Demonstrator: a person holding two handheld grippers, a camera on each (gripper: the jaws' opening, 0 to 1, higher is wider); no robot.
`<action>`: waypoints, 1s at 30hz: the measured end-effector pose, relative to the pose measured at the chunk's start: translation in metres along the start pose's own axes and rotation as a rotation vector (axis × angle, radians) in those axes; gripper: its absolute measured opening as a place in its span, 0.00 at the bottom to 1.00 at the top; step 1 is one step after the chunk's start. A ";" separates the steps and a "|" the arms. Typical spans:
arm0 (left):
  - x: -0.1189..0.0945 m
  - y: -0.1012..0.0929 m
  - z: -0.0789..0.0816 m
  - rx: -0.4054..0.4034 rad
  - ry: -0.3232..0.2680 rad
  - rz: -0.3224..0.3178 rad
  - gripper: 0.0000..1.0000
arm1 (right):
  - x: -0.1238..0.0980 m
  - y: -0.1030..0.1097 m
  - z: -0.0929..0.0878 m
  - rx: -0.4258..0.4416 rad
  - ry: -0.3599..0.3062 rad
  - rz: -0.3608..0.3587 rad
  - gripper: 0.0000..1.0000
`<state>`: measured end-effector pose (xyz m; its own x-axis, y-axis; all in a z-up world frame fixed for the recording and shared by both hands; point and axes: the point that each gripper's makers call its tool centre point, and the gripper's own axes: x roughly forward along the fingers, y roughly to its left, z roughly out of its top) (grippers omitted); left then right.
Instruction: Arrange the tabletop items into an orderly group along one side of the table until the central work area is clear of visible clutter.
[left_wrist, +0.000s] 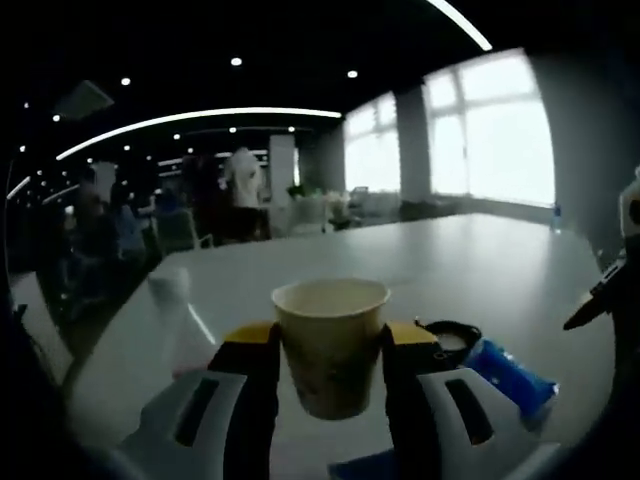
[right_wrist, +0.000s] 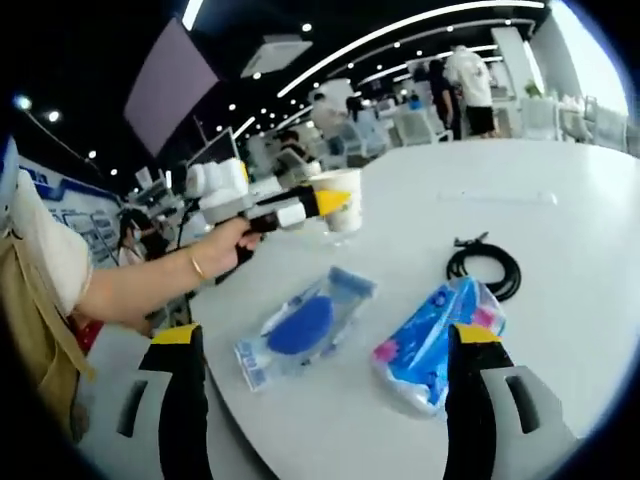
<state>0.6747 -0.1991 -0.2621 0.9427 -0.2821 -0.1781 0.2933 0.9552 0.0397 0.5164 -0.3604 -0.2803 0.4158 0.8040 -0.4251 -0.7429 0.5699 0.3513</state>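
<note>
Above the white surface (right_wrist: 560, 250), the left gripper (left_wrist: 332, 365) pinches a cream paper cup (left_wrist: 330, 340) between its jaws, and squeezing harder could crumple it, while the right gripper (right_wrist: 325, 400) hangs spread over blue packets (right_wrist: 300, 325).

Open-plan office: long white table (left_wrist: 480, 260), strip ceiling lights (left_wrist: 200, 118), big windows (left_wrist: 500, 130), people at desks.

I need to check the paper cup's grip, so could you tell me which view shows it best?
The left gripper view: the paper cup sits large and centred between its jaws. The right gripper view shows it small and distant.
</note>
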 end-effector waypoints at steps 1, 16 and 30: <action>0.004 0.001 -0.002 0.004 0.000 0.000 0.38 | 0.001 0.000 -0.002 0.004 0.005 -0.002 0.99; 0.039 0.020 -0.032 0.035 -0.017 0.032 0.39 | 0.009 -0.009 -0.023 0.026 0.082 -0.040 0.99; 0.042 0.026 -0.054 0.009 -0.027 0.063 0.39 | 0.008 -0.012 -0.028 0.039 0.100 -0.053 0.99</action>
<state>0.7133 -0.1812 -0.3219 0.9634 -0.2236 -0.1482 0.2343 0.9704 0.0591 0.5134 -0.3658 -0.3112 0.3981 0.7530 -0.5239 -0.6997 0.6186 0.3575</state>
